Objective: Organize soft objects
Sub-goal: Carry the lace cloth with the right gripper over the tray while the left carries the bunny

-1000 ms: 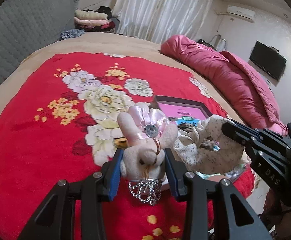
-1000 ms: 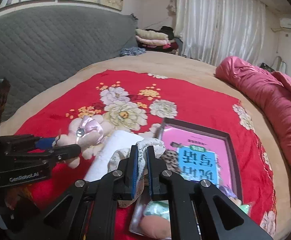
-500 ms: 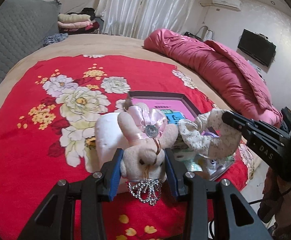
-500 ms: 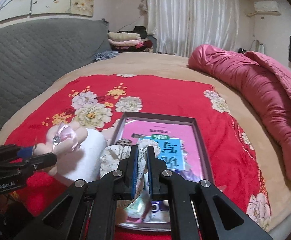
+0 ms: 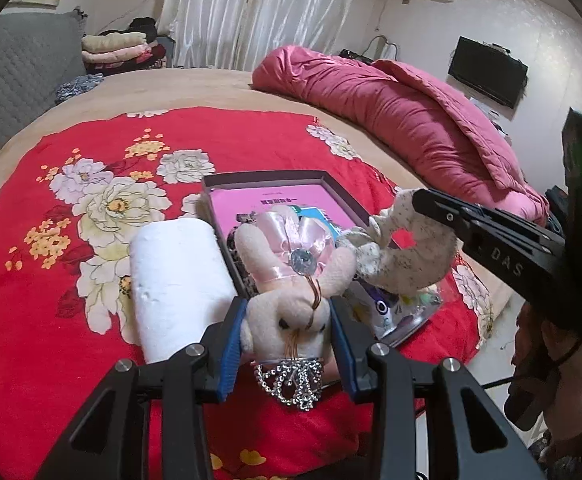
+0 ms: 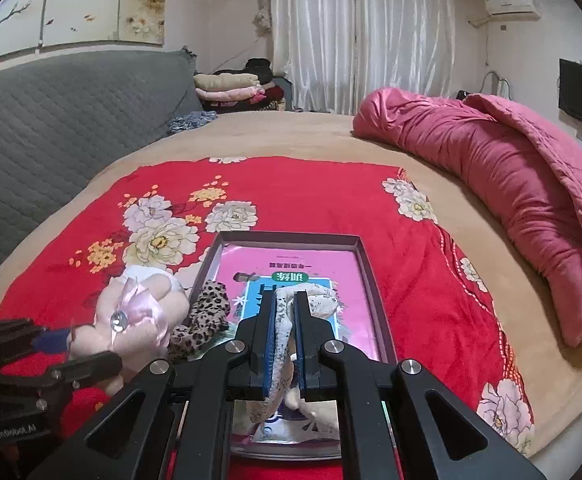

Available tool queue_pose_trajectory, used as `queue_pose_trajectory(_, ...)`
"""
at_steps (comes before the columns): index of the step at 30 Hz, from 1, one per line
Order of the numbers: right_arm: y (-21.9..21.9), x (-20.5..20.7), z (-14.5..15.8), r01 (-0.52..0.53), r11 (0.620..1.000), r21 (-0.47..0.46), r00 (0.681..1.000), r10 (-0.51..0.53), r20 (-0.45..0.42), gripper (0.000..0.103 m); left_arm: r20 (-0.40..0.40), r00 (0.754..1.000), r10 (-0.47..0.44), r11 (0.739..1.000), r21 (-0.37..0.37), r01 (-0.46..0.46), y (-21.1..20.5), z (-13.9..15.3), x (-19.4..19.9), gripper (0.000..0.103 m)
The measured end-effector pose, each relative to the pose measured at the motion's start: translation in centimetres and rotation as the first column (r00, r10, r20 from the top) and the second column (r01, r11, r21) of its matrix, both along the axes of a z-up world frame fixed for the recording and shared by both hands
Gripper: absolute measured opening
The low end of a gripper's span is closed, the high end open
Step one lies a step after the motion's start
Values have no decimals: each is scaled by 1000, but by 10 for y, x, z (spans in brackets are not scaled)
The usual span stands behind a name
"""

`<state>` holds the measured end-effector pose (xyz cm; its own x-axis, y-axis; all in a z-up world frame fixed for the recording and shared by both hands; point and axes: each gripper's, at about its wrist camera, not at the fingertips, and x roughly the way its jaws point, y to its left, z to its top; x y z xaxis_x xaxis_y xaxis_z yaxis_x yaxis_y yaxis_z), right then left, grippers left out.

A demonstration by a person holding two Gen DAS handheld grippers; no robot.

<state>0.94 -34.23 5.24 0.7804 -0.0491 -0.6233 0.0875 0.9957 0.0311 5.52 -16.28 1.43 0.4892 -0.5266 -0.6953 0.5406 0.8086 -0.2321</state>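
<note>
The left gripper (image 5: 287, 336) pinched a bunny (image 5: 287, 292) above the box (image 6: 365, 264); the right gripper (image 6: 284, 344) clamped a scrunchie (image 5: 407, 256) there; the bunny's dangling tiara (image 5: 291, 376) might snag.

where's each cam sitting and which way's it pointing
Left wrist: on the left tool, looking down its fingers across the red floral blanket; it grips a cream plush rabbit; the right tool enters beside it.
Right wrist: on the right tool, facing the dark shallow box; it pinches a speckled cream fabric scrunchie.
Shared: rabbit, scrunchie, box, rolled pink quilt.
</note>
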Motion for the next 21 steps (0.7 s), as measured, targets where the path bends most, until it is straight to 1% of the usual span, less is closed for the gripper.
queue_pose_trajectory(4,-4,-1,0,12,1000,0,1000,-12,2,8,-2,1000,-4,1000,3,4,-2,-1,0,41)
queue_pose_trajectory(10,-1,3,3,2,1000,-3,1000,-2,6,8,-3,1000,-11,1000,3,11,-2,-4,-1,41)
queue_pose_trajectory(14,0,11,10,-5,1000,-13,1000,6,24,8,-4,1000,-18,1000,5,18,-3,-4,-1,41)
queue_pose_trajectory(17,-5,20,14,8,1000,-19,999,-8,39,8,-6,1000,-20,1000,4,20,-2,-4,0,41)
queue_pose_trajectory(19,-12,30,7,26,1000,-16,999,-26,19,8,-5,1000,-20,1000,3,20,-2,-4,1,41)
queue_pose_trajectory(21,-21,39,-7,58,998,-2,998,-58,-32,8,-6,1000,-22,1000,3,22,-2,-5,1,41)
